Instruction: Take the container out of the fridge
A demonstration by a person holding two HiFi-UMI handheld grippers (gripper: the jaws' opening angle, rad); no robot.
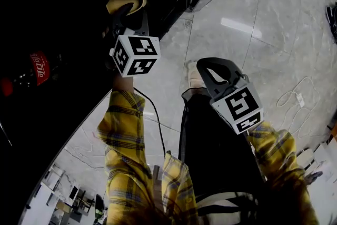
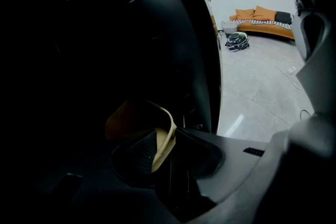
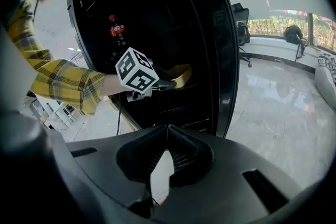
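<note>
A tan, thin-walled container (image 1: 124, 2) sits at the dark opening of the black fridge (image 3: 157, 8). My left gripper (image 1: 126, 12) reaches into that opening. In the left gripper view the container's rim (image 2: 167, 131) runs between the two pads of the left gripper (image 2: 164, 139), which is shut on it. The right gripper view shows the same container (image 3: 181, 72) just beyond the left gripper's marker cube (image 3: 135, 72). My right gripper (image 1: 206, 67) hangs over the floor in front of the fridge. Its jaws (image 3: 167, 131) are shut with nothing between them.
A red-labelled cola bottle (image 1: 39, 67) stands deeper in the fridge, left of the container. The fridge's curved door edge (image 2: 207, 60) lies right of the left gripper. A white cable (image 1: 295, 95) lies on the marble floor. An orange sofa (image 2: 262, 23) and an office chair (image 3: 241, 23) stand far off.
</note>
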